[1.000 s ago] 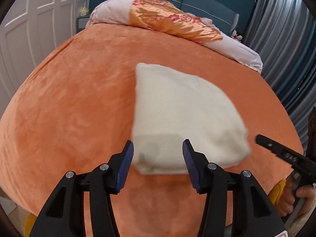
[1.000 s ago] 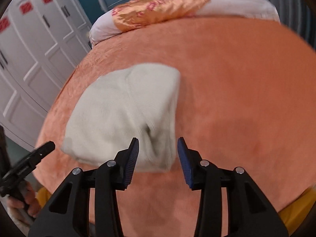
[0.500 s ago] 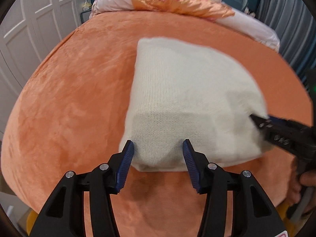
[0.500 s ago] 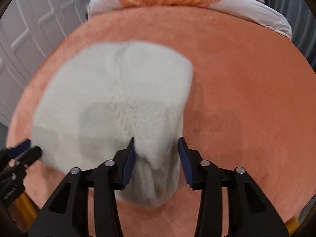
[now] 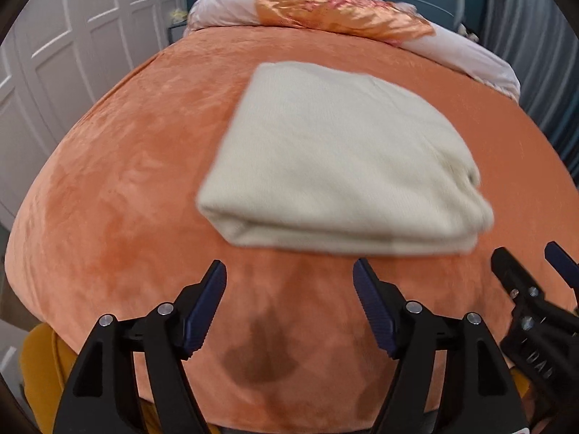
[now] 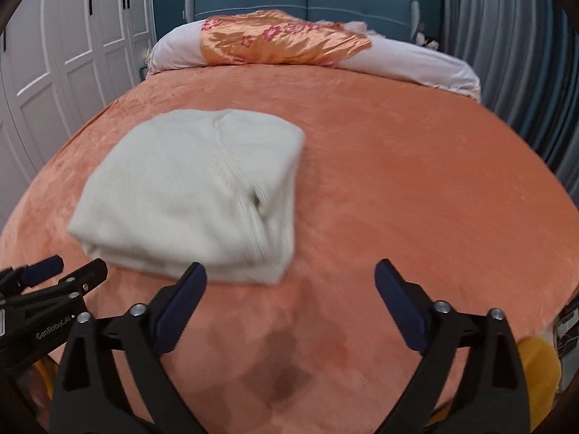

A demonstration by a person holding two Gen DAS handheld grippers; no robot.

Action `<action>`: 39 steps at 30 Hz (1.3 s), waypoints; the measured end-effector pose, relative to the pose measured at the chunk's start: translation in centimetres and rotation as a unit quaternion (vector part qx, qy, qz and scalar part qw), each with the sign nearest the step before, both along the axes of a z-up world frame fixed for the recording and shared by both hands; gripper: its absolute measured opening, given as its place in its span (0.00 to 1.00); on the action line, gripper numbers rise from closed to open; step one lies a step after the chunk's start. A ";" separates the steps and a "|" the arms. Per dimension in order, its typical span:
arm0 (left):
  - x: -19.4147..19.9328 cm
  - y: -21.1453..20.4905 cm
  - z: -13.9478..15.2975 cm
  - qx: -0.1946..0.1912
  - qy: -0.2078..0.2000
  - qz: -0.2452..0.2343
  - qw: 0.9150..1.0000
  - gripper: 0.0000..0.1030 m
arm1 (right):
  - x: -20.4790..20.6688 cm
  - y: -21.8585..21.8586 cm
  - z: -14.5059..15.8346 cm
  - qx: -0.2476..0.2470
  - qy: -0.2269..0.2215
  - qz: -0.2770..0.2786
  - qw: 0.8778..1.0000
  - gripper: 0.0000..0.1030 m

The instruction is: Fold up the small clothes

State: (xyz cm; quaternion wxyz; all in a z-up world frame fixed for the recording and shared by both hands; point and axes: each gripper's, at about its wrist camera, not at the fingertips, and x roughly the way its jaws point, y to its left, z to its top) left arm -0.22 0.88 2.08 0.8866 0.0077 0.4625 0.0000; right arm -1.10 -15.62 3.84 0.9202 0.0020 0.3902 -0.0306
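Observation:
A cream knit garment [image 5: 336,166] lies folded into a thick rectangle on the orange bed cover [image 5: 126,166]; it also shows in the right wrist view [image 6: 195,191]. My left gripper [image 5: 289,282] is open and empty, just short of the garment's near edge. My right gripper [image 6: 289,285] is open and empty, near the garment's near right corner. The right gripper shows at the right edge of the left wrist view [image 5: 524,278], and the left gripper at the left edge of the right wrist view [image 6: 65,271].
A pillow with an orange flowered cover [image 6: 286,39] lies at the bed's head against a blue headboard [image 6: 307,0]. White wardrobe doors [image 6: 65,43] stand to the left, grey curtains [image 6: 514,54] to the right. The bed's near edge is just below both grippers.
Both grippers have opened wider and drawn back from the garment, which has dropped flat onto the bed.

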 end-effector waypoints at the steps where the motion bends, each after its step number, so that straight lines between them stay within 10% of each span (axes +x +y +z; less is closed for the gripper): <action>1: -0.3 -0.4 -0.3 0.004 -0.002 -0.006 1.000 0.68 | -0.3 0.1 -0.6 -0.001 0.007 0.000 1.000 0.90; 39: -1.8 0.3 -5.4 0.025 -0.063 0.039 0.997 0.95 | -1.9 0.5 -6.7 0.028 0.029 -0.028 0.999 0.96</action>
